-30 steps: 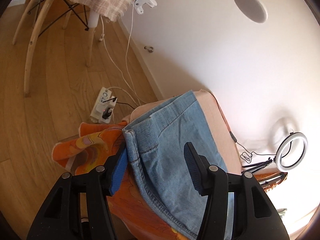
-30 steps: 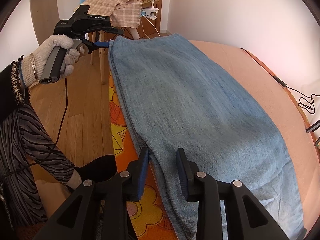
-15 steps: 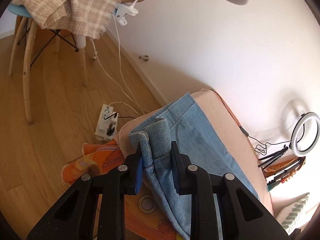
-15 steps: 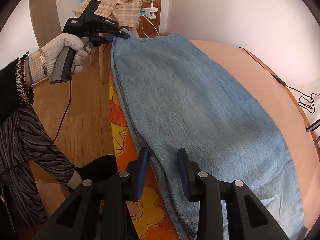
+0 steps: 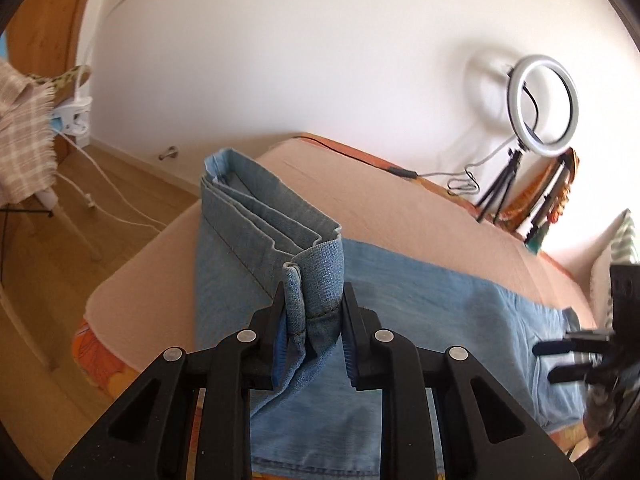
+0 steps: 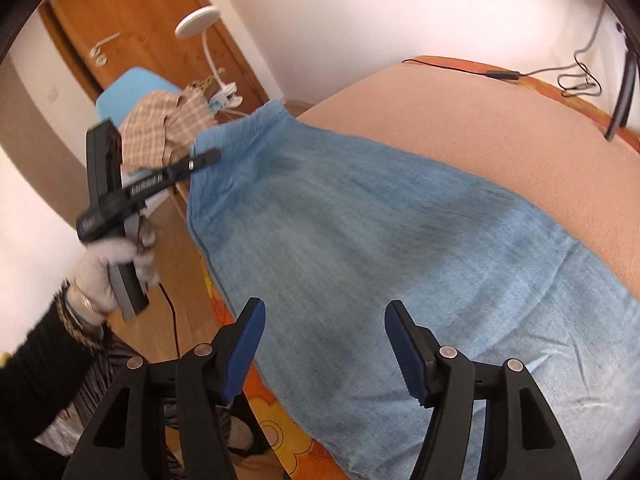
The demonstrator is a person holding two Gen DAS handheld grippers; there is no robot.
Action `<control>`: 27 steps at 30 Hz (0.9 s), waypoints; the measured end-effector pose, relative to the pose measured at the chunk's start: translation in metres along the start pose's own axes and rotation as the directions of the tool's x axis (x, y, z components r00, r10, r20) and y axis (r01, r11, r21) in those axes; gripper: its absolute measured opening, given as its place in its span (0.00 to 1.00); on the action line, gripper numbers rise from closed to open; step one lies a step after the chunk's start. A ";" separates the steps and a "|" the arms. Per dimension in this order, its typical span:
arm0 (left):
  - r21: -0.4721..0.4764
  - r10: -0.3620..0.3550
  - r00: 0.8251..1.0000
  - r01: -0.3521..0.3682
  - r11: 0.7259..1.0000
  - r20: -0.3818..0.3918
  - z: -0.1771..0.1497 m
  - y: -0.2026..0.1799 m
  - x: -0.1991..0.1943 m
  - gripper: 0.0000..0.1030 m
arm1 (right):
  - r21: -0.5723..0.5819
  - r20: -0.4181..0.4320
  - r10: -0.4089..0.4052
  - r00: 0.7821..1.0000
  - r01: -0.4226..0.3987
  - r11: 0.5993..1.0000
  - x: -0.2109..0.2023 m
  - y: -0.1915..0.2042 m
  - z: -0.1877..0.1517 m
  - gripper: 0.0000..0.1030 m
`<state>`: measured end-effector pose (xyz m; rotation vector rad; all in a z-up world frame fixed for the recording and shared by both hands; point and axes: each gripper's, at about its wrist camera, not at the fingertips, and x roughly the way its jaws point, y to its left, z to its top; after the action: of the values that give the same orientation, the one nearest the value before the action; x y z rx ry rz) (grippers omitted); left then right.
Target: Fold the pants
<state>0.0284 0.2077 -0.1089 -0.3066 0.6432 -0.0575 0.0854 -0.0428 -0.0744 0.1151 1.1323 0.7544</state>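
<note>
Light blue denim pants point(image 6: 380, 248) lie lengthwise on a peach-covered bed point(image 6: 500, 132). My left gripper point(image 5: 313, 304) is shut on the near corner of the pants' end hem point(image 5: 316, 272) and holds it lifted above the bed, so the hem stands up in layers. In the right wrist view the left gripper point(image 6: 200, 162) shows at the far end of the pants. My right gripper point(image 6: 324, 340) is open and empty, hovering over the near part of the pants. It also shows at the right edge of the left wrist view point(image 5: 576, 356).
An orange flowered sheet point(image 6: 280, 428) hangs at the bed's near edge. A ring light on a tripod point(image 5: 540, 104) stands by the wall. A blue chair with a plaid cloth point(image 6: 160, 120) and a white clip lamp point(image 6: 200, 24) stand beyond the bed's end, on a wood floor.
My left gripper shut on the hem, then lifted and swung it toward the other end of the pants. My right gripper opened wider and rose over the pants.
</note>
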 end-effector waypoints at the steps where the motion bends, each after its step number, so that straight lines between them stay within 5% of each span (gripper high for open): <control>1: 0.025 -0.007 1.000 0.007 1.000 -0.014 -0.004 -0.008 0.001 0.20 | 0.040 0.015 0.016 1.000 -0.017 0.999 -0.003 -0.009 0.006 0.67; 7: 0.121 -0.034 0.998 0.039 0.992 -0.043 -0.017 -0.037 -0.003 0.20 | 0.165 0.074 0.128 0.989 -0.138 0.976 0.014 -0.033 0.048 0.72; 16: 0.190 -0.113 0.993 0.118 0.975 -0.041 -0.025 -0.068 -0.019 0.20 | 0.329 0.025 0.333 0.943 -0.322 0.888 0.110 -0.028 0.100 0.76; 23: 0.273 -0.192 0.978 0.206 0.940 -0.077 -0.039 -0.100 -0.024 0.18 | 0.408 0.045 0.307 0.951 -0.298 0.863 0.131 -0.039 0.112 0.72; 27: 0.311 -0.226 0.966 0.255 0.915 -0.127 -0.048 -0.118 -0.019 0.09 | 0.376 0.015 0.245 0.969 -0.233 0.897 0.127 -0.041 0.112 0.58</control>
<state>-0.0105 0.0850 -0.0989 -0.0610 0.6695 -0.4132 0.2272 0.0338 -0.1407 0.5773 1.2998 0.7490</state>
